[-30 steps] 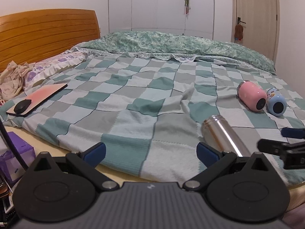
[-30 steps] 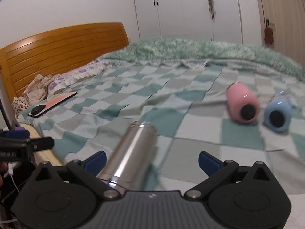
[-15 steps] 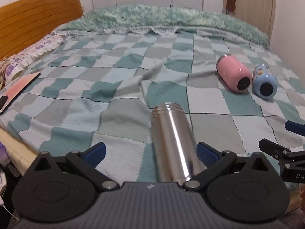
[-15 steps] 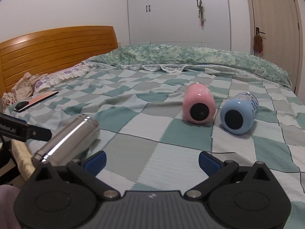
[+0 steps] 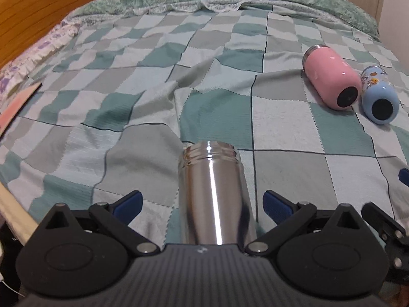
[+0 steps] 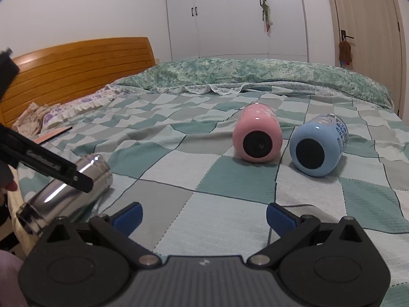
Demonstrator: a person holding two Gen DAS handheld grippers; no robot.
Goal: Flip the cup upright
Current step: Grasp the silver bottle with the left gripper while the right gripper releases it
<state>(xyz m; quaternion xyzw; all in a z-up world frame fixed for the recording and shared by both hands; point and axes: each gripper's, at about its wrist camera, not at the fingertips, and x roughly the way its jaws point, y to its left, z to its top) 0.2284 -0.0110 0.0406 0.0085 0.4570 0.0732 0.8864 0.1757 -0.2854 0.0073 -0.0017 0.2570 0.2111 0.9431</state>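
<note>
- Steel cup (image 5: 216,194) on its side at the near edge of the bed, on the checked blanket (image 5: 281,133); its long axis runs almost straight away from the left gripper (image 5: 202,202), threaded mouth pointing off across the bed, base end hidden under the gripper body.
- Left gripper spread wide, one blue pad either side of the cup's body and a visible gap on both sides; nothing is clamped yet. The cup sits a touch closer to the right-hand pad.
- From the right wrist view the same cup (image 6: 69,186) lies far off to the left, partly behind the left tool, so the right gripper (image 6: 204,213) is the one further from it. Its fingers are also parted and hold nothing.
- Right gripper faces the pink cup (image 6: 258,136) and the blue cup (image 6: 318,145) instead, both lying down with dark bases towards it, well apart from its pads.
- My reading: the left hand is the one placed for the steel cup, and the grip looks lined up across the width. Since the cup's axis points along the fingers, standing it up should mean closing, then tipping the wrist so the mouth ends on top.
- Soft, wrinkled blanket may leave a tall narrow cup unsteady once upright.
</note>
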